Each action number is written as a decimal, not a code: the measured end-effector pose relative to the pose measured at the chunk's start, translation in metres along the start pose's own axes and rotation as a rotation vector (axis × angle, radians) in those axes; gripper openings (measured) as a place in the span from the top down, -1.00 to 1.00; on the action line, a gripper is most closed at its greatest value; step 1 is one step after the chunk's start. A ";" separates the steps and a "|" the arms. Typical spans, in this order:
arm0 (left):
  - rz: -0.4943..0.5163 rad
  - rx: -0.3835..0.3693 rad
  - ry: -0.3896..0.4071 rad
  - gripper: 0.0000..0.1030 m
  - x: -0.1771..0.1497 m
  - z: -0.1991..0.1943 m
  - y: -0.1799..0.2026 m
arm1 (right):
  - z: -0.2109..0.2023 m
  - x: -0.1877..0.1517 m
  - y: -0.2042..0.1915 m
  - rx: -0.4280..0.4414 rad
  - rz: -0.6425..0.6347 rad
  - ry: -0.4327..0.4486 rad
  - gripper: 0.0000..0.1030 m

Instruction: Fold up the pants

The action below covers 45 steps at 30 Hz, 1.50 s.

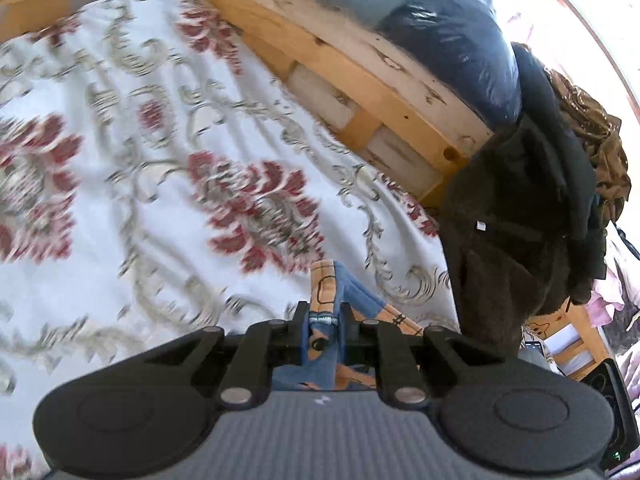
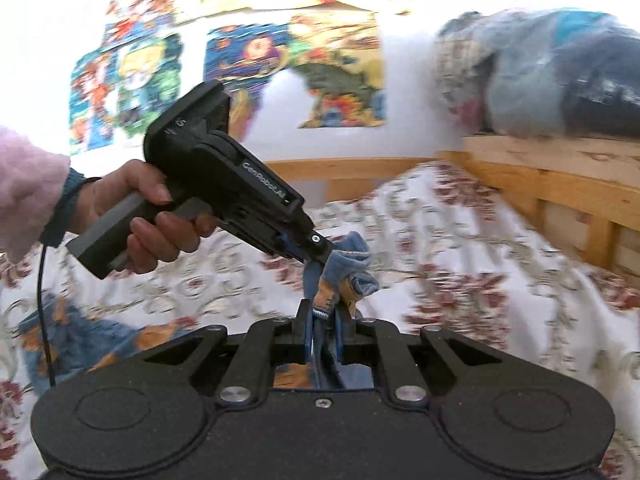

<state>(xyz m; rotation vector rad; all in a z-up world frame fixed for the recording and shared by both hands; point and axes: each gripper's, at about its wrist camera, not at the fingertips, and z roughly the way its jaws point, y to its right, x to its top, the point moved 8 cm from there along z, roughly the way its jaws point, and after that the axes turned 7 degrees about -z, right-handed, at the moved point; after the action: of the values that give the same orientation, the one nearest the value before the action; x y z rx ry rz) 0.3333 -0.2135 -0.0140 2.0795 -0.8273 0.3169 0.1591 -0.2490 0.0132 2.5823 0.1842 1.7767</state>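
Observation:
The pants are blue with an orange print. In the right wrist view a bunched edge of them stands lifted over the bed, and the rest trails down to the lower left. My right gripper is shut on that edge. My left gripper, held by a hand with a pink sleeve, pinches the same bunch just above and behind. In the left wrist view the left gripper is shut on a fold of the pants, which sticks up between its fingers.
A white bedspread with red and grey flowers covers the bed. A wooden bed frame runs along the far side, with a plastic-wrapped bundle on it. Dark clothes hang at its right end. Colourful posters cover the wall.

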 end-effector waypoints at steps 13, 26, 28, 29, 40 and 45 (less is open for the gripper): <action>-0.092 -0.029 0.061 0.71 -0.075 -0.055 -0.078 | 0.021 -0.020 -0.101 0.257 -0.132 -0.118 0.78; -0.149 -0.063 0.108 0.71 -0.113 -0.080 -0.109 | 0.022 -0.027 -0.145 0.344 -0.216 -0.183 0.78; -0.158 -0.060 0.120 0.71 -0.116 -0.085 -0.112 | 0.024 -0.026 -0.149 0.351 -0.225 -0.186 0.78; -0.163 -0.058 0.118 0.71 -0.118 -0.086 -0.114 | 0.025 -0.027 -0.151 0.360 -0.223 -0.195 0.78; -0.196 -0.009 0.084 0.66 -0.143 -0.095 -0.131 | 0.032 -0.043 -0.170 0.427 -0.208 -0.265 0.76; -0.230 0.031 0.089 0.50 -0.144 -0.102 -0.141 | 0.038 -0.053 -0.177 0.433 -0.220 -0.290 0.66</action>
<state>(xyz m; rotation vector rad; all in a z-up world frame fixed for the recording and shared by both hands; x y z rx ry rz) 0.3252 -0.0101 -0.1120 2.1483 -0.5273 0.2952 0.1592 -0.0758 -0.0624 2.9143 0.8974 1.3930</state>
